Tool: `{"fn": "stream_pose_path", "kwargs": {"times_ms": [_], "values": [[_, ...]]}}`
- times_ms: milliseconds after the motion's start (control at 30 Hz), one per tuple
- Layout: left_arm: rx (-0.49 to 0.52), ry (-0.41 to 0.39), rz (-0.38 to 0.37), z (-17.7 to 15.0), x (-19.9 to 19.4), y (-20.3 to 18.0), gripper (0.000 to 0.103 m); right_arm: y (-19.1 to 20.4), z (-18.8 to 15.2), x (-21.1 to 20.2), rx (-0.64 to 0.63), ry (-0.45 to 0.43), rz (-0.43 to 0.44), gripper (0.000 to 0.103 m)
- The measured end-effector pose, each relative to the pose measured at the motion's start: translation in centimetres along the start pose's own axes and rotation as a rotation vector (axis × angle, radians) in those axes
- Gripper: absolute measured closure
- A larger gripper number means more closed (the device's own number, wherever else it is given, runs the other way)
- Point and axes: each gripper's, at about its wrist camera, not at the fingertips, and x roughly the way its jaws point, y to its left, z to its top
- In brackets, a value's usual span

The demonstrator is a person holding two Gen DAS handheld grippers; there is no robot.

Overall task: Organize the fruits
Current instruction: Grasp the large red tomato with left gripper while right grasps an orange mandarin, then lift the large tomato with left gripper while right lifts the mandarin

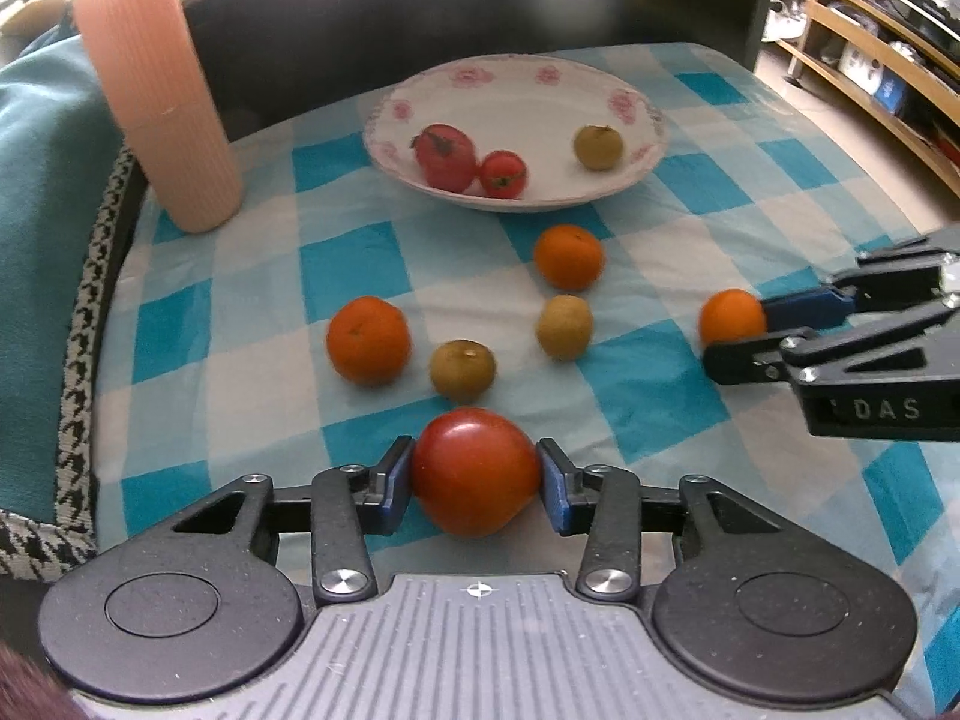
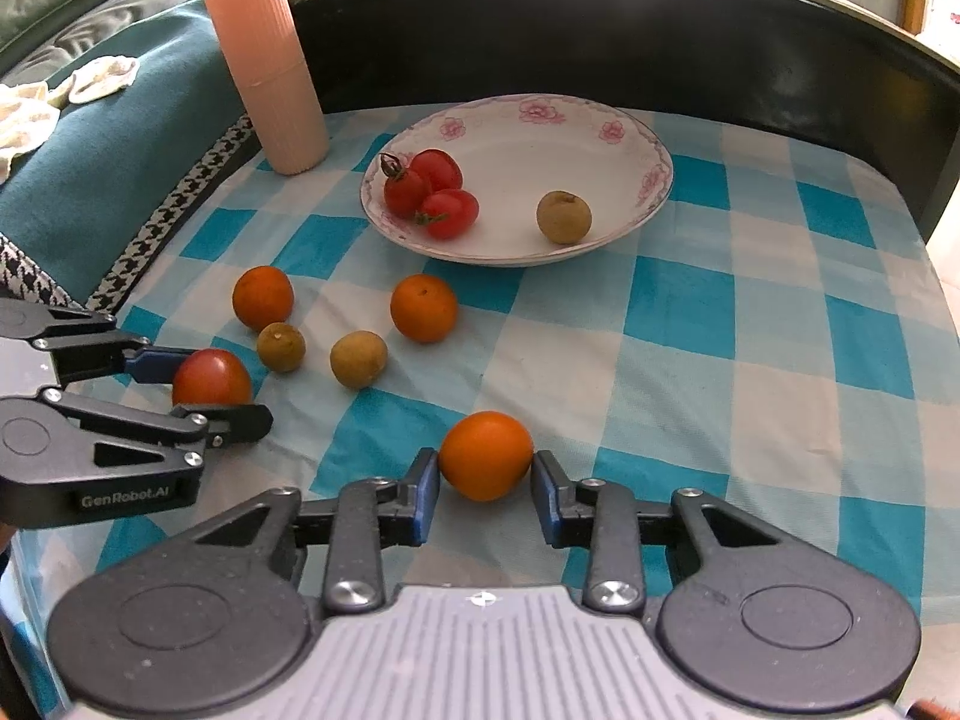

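Checkered cloth (image 2: 690,324) lies bare rightward; left fingers (image 1: 475,476) clamp tomato (image 1: 474,471), right fingers (image 2: 485,476) seemingly clamp orange (image 2: 486,455).

I see a worktop under a blue-and-white checked cloth (image 2: 690,312), backed by a dark curved panel (image 2: 600,30). A teal sofa (image 2: 120,138) sits left; wooden shelving (image 1: 870,60) stands right, in daylight.

Both claws (image 1: 476,474) (image 2: 485,483) (left, right) clamped

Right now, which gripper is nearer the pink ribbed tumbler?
Left. The left gripper, around a tomato, sits on the pink ribbed tumbler's side; the right gripper is farther across.
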Motion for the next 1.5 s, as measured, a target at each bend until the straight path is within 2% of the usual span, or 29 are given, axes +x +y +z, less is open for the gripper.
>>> {"fn": "stream_pose_path", "kwargs": {"times_ms": [200, 567, 933, 1500], "values": [[0.03, 0.006, -0.029, -0.3, -0.5, -0.9, 0.052, 0.5, -0.1, -0.5, -0.012, -0.001, 0.015, 0.055], [0.069, 0.007, -0.02, -0.9, -0.6, -1.4, 0.051, 1.6, -0.9, -0.2, -0.071, 0.023, 0.002, 0.055], [0.079, 0.009, -0.013, -0.7, -0.5, -2.0, 0.05, 1.5, -0.7, -0.1, -0.055, 0.024, 0.002, 0.055], [0.082, 0.014, -0.014, -0.3, -0.8, -2.2, 0.052, 2.2, -0.8, -0.6, -0.104, 0.014, -0.009, 0.055]]}}
